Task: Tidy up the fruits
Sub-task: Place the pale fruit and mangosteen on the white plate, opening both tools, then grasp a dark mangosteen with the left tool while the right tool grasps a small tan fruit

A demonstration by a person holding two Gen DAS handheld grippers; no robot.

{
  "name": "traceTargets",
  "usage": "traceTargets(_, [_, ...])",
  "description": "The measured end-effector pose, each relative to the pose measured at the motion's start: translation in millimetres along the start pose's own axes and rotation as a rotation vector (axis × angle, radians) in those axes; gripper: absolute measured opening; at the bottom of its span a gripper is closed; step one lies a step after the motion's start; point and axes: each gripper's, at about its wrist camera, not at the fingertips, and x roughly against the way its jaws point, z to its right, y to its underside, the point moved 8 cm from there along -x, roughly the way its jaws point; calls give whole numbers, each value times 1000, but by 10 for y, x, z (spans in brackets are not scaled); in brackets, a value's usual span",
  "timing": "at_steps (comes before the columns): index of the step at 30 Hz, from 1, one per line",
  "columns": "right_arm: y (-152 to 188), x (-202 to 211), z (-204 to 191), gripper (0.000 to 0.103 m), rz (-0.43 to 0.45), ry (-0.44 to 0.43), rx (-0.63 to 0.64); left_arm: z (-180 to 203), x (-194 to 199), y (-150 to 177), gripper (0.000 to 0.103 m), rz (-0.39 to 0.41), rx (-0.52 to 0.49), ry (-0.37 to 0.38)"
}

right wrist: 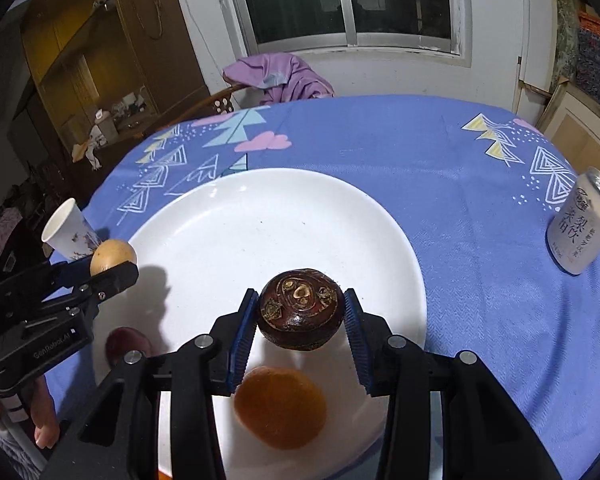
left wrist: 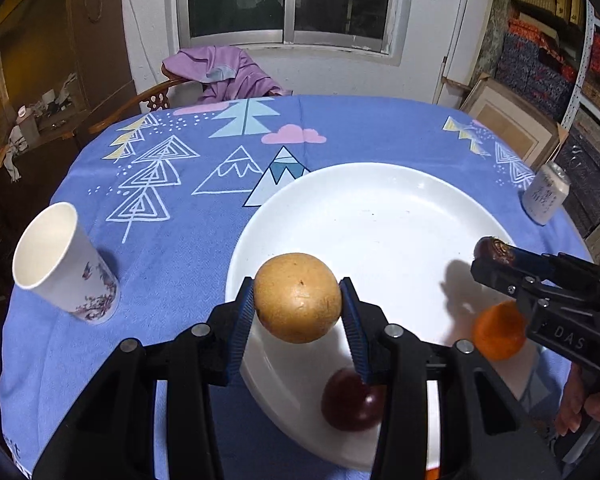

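Fruits are going onto the white plate (right wrist: 380, 216): an orange (right wrist: 280, 408) and a dark red fruit (left wrist: 352, 400) are already lying at its 6 o'clock edge. The left gripper (left wrist: 298, 304) is clamping a tan round fruit (left wrist: 298, 298) and the right gripper (right wrist: 300, 312) a dark brown fruit (right wrist: 300, 308), both hanging above the plate, not yet set down.

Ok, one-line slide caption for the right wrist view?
Right gripper carries a dark brown fruit above the white plate, an orange already on it.

A white wall (left wrist: 420, 52) holds a dark sliding window (left wrist: 288, 0). Below it, a wooden chair (left wrist: 140, 100) draped with purple cloth (left wrist: 228, 72). Stacked boxes (left wrist: 548, 60) line the right.
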Motion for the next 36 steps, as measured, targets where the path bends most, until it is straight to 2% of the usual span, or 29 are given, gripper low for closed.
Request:
traceTargets(5, [19, -66, -24, 48, -4, 34, 26, -28, -143, 62, 43, -32, 26, 18])
traceTargets(7, [1, -18, -50, 48, 14, 44, 44, -53, -169, 77, 48, -33, 29, 13])
traceTargets(9, [-17, 56, -79, 48, 28, 37, 44, -73, -121, 68, 50, -22, 36, 14])
traceTargets(13, [-65, 446, -164, 49, 91, 16, 50, -148, 196, 28, 52, 17, 52, 12])
traceTargets(16, [-18, 831, -205, 64, 155, -4, 47, -274, 576, 95, 68, 71, 60, -14])
traceTargets(19, [205, 1197, -223, 70, 209, -12, 50, -445, 951, 316, 70, 111, 70, -45])
traceTargets(22, [534, 1414, -187, 73, 234, -17, 34, -572, 1192, 708, 70, 109, 110, -37])
traceTargets(27, [1039, 1613, -65, 77, 278, 22, 17, -664, 1340, 1371, 70, 105, 109, -88])
traceTargets(30, [1255, 1644, 38, 80, 275, 26, -5, -779, 1365, 1606, 70, 95, 126, -116])
traceTargets(33, [1360, 1609, 131, 81, 249, 14, -38, -806, 1333, 1709, 70, 60, 154, -58])
traceTargets(36, [1366, 1564, 170, 82, 230, 4, -61, -694, 1312, 1709, 70, 52, 129, -5])
